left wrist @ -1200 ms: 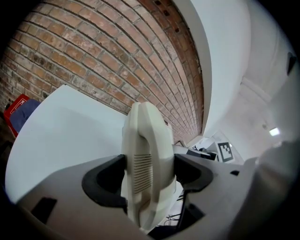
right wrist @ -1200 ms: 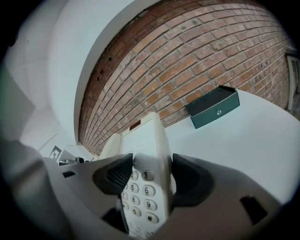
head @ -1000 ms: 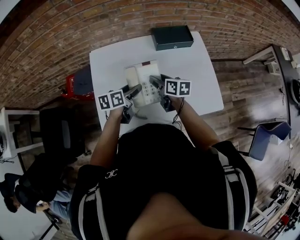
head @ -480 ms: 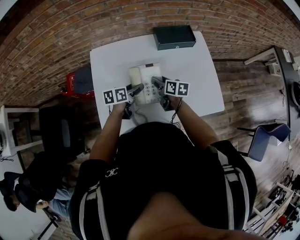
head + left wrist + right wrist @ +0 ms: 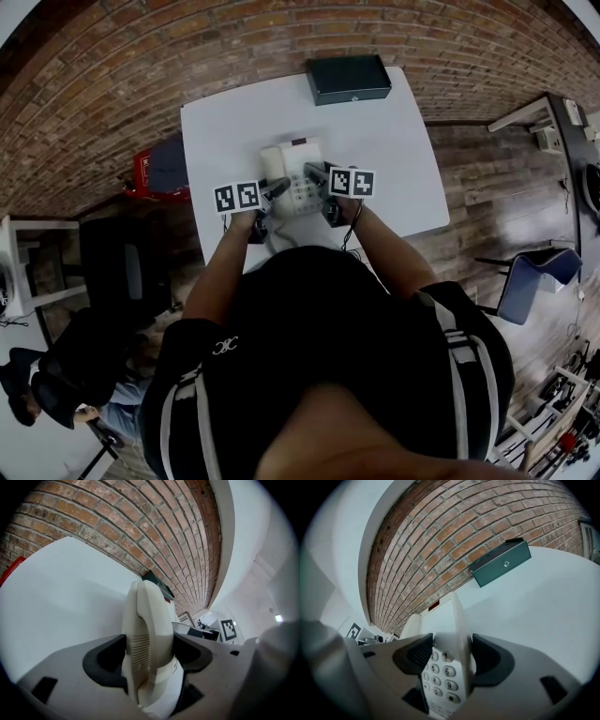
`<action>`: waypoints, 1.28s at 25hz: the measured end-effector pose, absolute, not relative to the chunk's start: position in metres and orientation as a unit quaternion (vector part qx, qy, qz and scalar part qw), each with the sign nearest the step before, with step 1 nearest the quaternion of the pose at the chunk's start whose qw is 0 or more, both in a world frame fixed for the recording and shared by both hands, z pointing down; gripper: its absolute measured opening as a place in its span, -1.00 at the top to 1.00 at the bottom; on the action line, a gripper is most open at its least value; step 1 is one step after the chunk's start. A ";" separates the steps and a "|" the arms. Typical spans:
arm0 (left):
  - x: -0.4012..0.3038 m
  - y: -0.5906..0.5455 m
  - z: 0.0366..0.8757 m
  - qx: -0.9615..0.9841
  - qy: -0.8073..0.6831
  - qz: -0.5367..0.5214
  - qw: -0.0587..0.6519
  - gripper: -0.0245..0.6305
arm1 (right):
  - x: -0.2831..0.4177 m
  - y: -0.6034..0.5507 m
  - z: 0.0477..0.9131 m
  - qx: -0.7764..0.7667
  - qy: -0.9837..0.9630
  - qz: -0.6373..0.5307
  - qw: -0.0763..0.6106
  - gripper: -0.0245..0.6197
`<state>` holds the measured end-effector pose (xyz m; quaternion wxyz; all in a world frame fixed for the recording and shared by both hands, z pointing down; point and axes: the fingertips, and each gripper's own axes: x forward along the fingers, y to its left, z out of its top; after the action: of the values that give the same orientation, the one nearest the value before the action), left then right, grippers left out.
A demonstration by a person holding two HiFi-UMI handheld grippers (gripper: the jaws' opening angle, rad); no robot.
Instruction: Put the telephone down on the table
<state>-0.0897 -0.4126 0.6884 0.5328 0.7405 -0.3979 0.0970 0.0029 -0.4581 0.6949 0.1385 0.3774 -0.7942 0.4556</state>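
1. your left gripper (image 5: 275, 190) has its jaws closed on the handset (image 5: 146, 634) side of the telephone (image 5: 292, 176). your right gripper (image 5: 316, 174) has its jaws clamped on the keypad (image 5: 439, 671) edge of the body.
2. the telephone sits between the two grippers over the near-middle of the white bench (image 5: 398, 141), well short of the dark box (image 5: 348, 78) at the far edge. whether its base touches the bench cannot be told from these views.
3. lower both grippers together at one pace, so the body stays level and the handset does not slip off its cradle.
4. aim for the bare patch straight below; there looks to be room on every side.
5. open the jaws only once the base feels flat and settled. release the handset side last, since that part seems the likeliest to roll loose.
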 end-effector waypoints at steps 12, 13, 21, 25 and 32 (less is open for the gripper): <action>-0.090 -0.419 0.702 0.721 -0.410 0.100 0.549 -0.06 | 0.006 -0.458 0.715 0.393 -0.771 0.481 0.144 0.23; -0.090 -0.419 0.702 0.721 -0.409 0.101 0.551 -0.06 | 0.006 -0.458 0.715 0.393 -0.770 0.482 0.142 0.23; -0.092 -0.421 0.698 0.736 -0.407 0.079 0.535 -0.06 | 0.006 -0.460 0.715 0.388 -0.772 0.482 0.144 0.22; -0.105 -0.431 0.673 0.759 -0.444 0.056 0.474 -0.06 | 0.009 -0.461 0.705 0.393 -0.793 0.436 0.166 0.22; -0.126 -0.443 0.593 0.795 -0.530 0.091 0.280 0.33 | 0.038 -0.490 0.640 0.475 -0.811 0.328 0.099 0.66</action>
<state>-0.1264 -0.4426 0.5926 0.2801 0.7955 -0.5297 0.0905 0.0375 -0.4896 0.6401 0.0994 0.4751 -0.8106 0.3277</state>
